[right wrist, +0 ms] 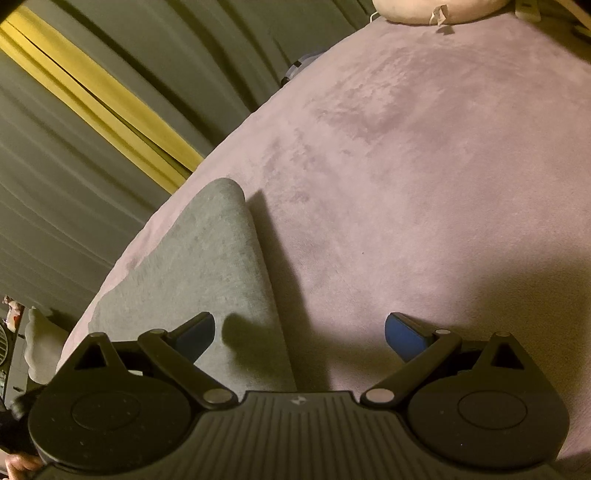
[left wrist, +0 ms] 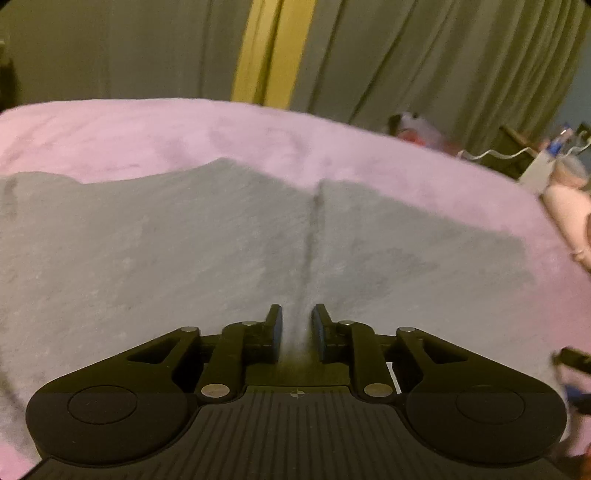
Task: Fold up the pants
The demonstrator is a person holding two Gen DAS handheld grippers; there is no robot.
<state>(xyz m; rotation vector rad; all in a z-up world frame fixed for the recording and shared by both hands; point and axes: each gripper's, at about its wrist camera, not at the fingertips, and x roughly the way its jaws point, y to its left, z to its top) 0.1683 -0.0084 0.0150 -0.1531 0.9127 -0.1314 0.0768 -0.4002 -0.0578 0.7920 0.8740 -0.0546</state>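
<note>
Left view: my left gripper [left wrist: 297, 325] sits nearly closed, pinching a ridge of the grey pants [left wrist: 207, 236] spread on the pink blanket [left wrist: 369, 147] (centre seam runs straight ahead). I judge it an early fold. Right view: my right gripper [right wrist: 299, 332] is wide apart, holding nothing, over the pants' rounded end. Only here the pillow [right wrist: 436, 9] shows. Next I need a matching grab.
</note>
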